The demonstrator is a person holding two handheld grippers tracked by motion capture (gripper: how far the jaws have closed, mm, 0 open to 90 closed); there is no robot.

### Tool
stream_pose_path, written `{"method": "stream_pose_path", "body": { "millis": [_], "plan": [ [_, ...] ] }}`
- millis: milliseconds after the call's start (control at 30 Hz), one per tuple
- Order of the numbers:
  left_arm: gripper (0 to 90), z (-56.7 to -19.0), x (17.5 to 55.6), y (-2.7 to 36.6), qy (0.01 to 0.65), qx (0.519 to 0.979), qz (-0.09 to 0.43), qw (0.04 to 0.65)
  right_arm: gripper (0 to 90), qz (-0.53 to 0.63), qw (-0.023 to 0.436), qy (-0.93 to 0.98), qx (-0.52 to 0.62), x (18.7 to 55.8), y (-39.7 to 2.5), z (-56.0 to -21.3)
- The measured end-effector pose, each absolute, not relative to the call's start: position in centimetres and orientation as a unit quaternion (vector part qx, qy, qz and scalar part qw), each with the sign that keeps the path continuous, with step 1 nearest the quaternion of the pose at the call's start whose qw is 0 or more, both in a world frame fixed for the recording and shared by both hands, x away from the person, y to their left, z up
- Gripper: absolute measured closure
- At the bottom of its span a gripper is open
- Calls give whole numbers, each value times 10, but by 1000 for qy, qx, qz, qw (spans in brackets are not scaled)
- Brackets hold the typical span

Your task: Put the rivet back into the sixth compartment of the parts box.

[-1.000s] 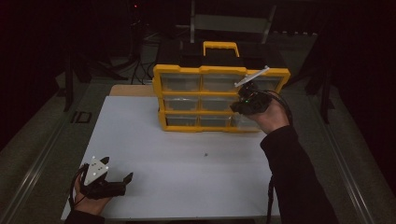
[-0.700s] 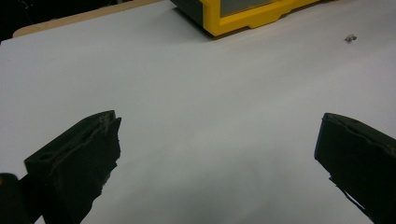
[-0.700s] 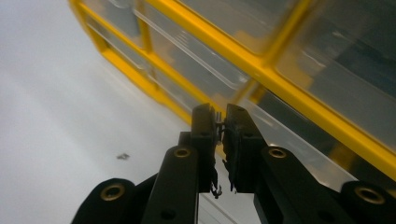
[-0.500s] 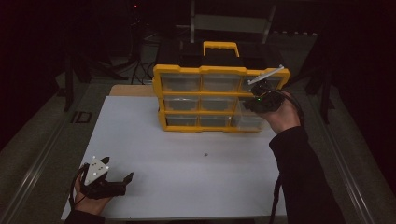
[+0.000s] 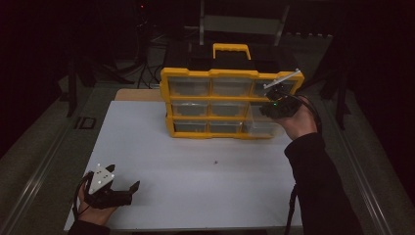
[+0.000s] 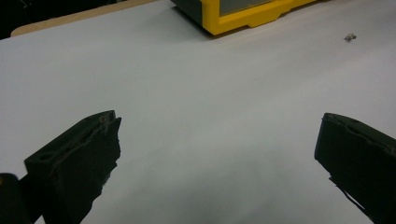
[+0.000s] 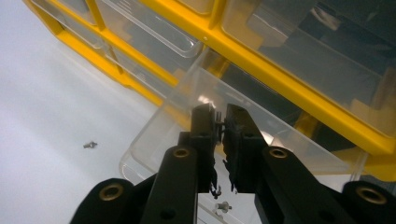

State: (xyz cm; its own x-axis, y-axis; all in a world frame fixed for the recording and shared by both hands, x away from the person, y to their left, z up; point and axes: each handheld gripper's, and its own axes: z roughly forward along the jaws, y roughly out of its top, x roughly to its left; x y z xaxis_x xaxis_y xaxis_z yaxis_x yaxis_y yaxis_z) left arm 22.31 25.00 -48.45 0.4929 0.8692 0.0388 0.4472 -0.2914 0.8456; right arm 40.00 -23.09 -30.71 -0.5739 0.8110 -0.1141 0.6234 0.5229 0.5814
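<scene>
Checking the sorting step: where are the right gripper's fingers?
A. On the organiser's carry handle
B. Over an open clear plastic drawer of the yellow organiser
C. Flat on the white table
B: the right gripper, fingers nearly together, hangs over the pulled-out clear plastic drawer of the yellow organiser.

no text, label, brand, number or sign could be read anywhere; the yellow drawer cabinet (image 5: 220,103) carried no legible writing on its frame or its clear drawers, the grey plate on the left gripper (image 5: 110,188) showed only small pale dots, and the white table (image 5: 195,166) was blank
</scene>
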Motion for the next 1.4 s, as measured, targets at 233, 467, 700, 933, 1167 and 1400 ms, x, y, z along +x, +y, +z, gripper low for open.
{"method": "stream_pose_path", "body": {
  "millis": [233,467,700,933,1167,1400],
  "plan": [
    [7,-484,223,250,432,761,258,409,333,253,175,858,412,398,-225,-310],
    [7,-484,223,250,432,761,258,409,264,253,182,858,408,396,-222,-309],
    [7,-484,223,250,432,762,257,408,223,257,181,866,390,394,-215,-308],
    [7,-484,223,250,432,761,257,409,214,256,174,877,366,390,-198,-308],
    [7,-484,223,251,431,762,258,409,214,249,172,887,349,389,-181,-311],
    [7,-484,223,250,431,762,257,409,220,243,171,896,330,387,-167,-312]
  ]
}}
